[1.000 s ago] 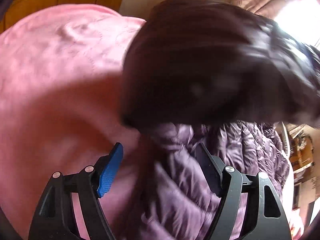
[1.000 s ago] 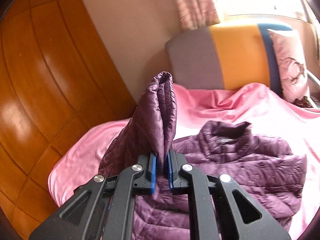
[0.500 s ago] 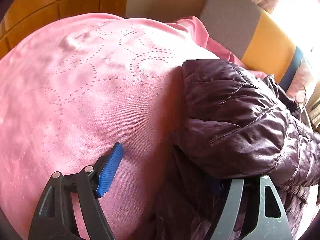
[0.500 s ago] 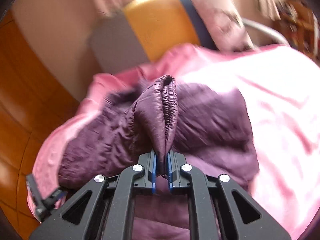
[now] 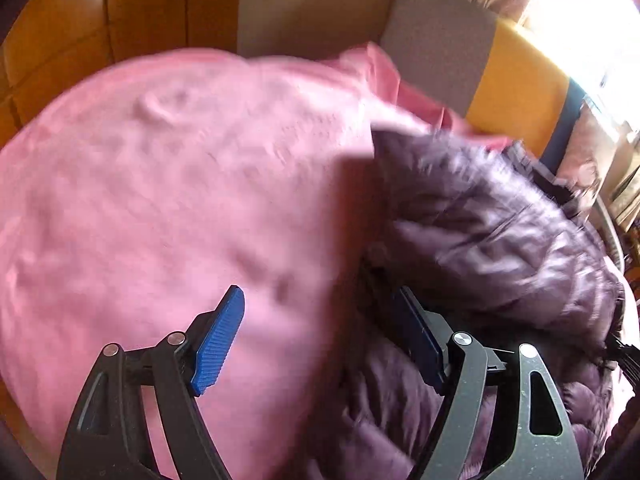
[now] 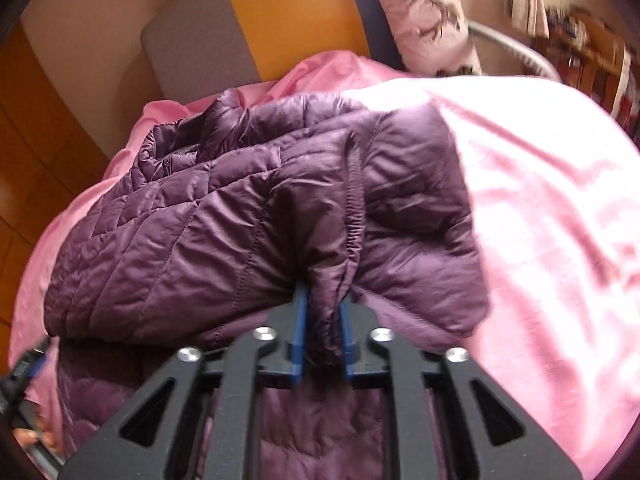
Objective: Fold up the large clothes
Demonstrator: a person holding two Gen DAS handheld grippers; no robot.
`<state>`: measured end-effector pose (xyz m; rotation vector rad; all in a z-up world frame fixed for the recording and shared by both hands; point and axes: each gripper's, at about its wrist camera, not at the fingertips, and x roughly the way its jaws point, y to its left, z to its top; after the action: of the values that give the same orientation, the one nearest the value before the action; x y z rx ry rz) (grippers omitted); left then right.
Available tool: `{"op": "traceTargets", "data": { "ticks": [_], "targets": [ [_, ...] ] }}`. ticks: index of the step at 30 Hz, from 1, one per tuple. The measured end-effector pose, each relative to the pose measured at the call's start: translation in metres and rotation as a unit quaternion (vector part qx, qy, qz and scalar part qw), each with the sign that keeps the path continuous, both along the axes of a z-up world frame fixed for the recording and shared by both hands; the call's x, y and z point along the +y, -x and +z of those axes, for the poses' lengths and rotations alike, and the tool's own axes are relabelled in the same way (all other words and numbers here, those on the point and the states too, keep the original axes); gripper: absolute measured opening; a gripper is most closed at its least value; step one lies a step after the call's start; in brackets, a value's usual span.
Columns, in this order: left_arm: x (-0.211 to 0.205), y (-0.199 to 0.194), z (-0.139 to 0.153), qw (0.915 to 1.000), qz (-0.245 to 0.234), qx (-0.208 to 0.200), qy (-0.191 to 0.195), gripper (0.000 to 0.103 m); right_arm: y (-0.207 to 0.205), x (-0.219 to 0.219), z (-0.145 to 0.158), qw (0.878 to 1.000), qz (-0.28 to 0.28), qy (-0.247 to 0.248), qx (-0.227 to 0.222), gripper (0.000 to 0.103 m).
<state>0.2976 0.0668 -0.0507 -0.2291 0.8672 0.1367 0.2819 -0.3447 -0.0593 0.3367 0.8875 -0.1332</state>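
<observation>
A purple quilted puffer jacket (image 6: 248, 216) lies on a pink bedspread (image 6: 552, 208), with its sleeve folded across the body. My right gripper (image 6: 323, 320) is shut on the sleeve cuff (image 6: 326, 300), low over the jacket. In the left wrist view the jacket (image 5: 500, 240) lies to the right. My left gripper (image 5: 320, 320) is open and empty above the bedspread (image 5: 160, 200), its right finger (image 5: 416, 340) touching the jacket's edge.
A grey, orange and blue headboard (image 6: 248, 24) stands behind the bed, with a patterned pillow (image 6: 424, 16) against it. Wood-panelled wall (image 5: 100, 8) runs along the left. Shelves (image 6: 592, 56) stand at far right.
My right gripper has carried the sleeve cuff down and across onto the jacket body. The jacket part that hung before my left gripper has dropped to the right; that gripper stays open.
</observation>
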Motion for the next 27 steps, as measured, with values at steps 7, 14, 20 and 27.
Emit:
{"op": "traceTargets", "data": {
  "ticks": [7, 14, 20, 27],
  "targets": [
    [-0.012, -0.008, 0.04, 0.9955, -0.056, -0.069, 0.032, 0.078, 0.005, 0.025, 0.042, 0.997, 0.02, 0.028, -0.075, 0.066],
    [-0.085, -0.058, 0.028, 0.9876, -0.148, -0.047, 0.024, 0.078, -0.051, 0.052, 0.025, 0.996, 0.044, 0.062, -0.048, 0.08],
    [-0.099, -0.082, -0.023, 0.987, -0.157, 0.014, 0.028, 0.08, -0.066, 0.044, -0.013, 0.997, 0.043, 0.062, -0.012, 0.084],
    [-0.096, -0.079, -0.042, 0.987, -0.157, 0.01, 0.034, 0.08, -0.075, 0.045, -0.042, 0.996, 0.05, 0.071, 0.005, 0.085]
  ]
}}
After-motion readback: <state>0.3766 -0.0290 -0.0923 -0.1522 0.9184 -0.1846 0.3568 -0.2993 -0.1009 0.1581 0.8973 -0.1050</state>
